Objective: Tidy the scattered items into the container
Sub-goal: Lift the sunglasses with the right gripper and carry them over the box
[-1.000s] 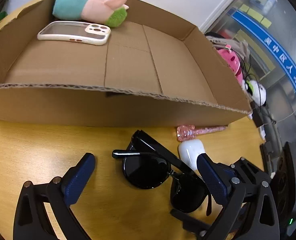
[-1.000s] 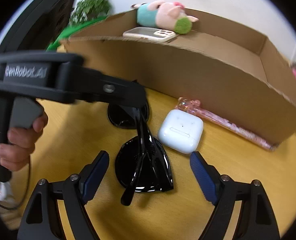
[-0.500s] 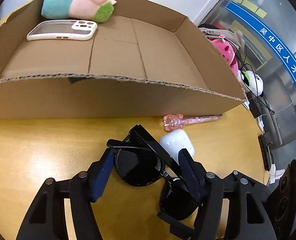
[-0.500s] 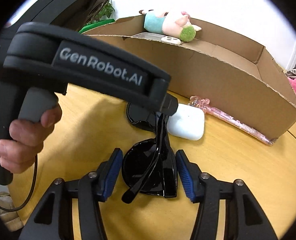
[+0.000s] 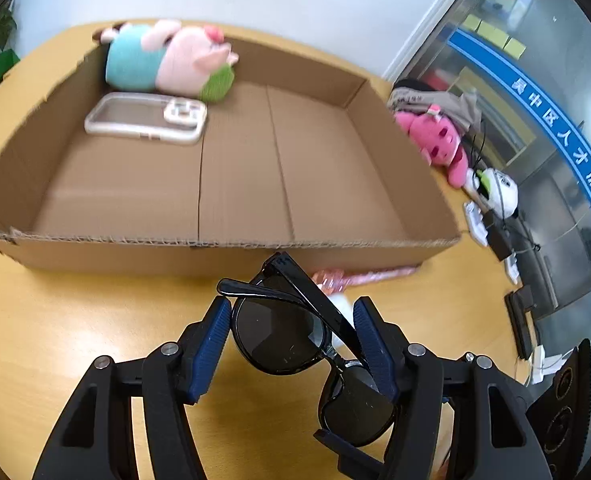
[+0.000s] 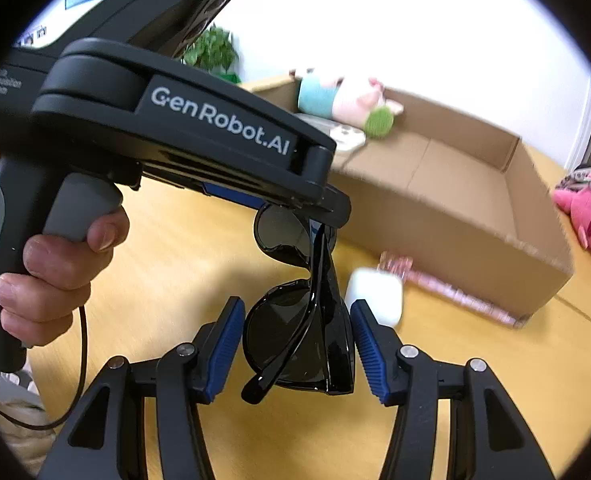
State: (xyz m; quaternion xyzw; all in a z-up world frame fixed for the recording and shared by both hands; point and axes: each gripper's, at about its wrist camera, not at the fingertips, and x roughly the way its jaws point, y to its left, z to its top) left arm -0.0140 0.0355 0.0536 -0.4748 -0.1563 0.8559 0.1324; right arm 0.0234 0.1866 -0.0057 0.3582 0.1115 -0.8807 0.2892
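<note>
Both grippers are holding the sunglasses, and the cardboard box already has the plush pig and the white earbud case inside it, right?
Not the earbud case: the right wrist view shows it on the table outside the cardboard box. The box holds the plush pig and a phone case. Both grippers do hold the sunglasses.

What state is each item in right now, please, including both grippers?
sunglasses: folded, lifted off the table, held by both grippers
left gripper: shut on one lens
right gripper: shut on the other lens
cardboard box: open-topped, mostly bare
plush pig: lying in the box
phone case: flat in the box
white earbud case: closed, on the table
pink pen: on the table against the box
</note>
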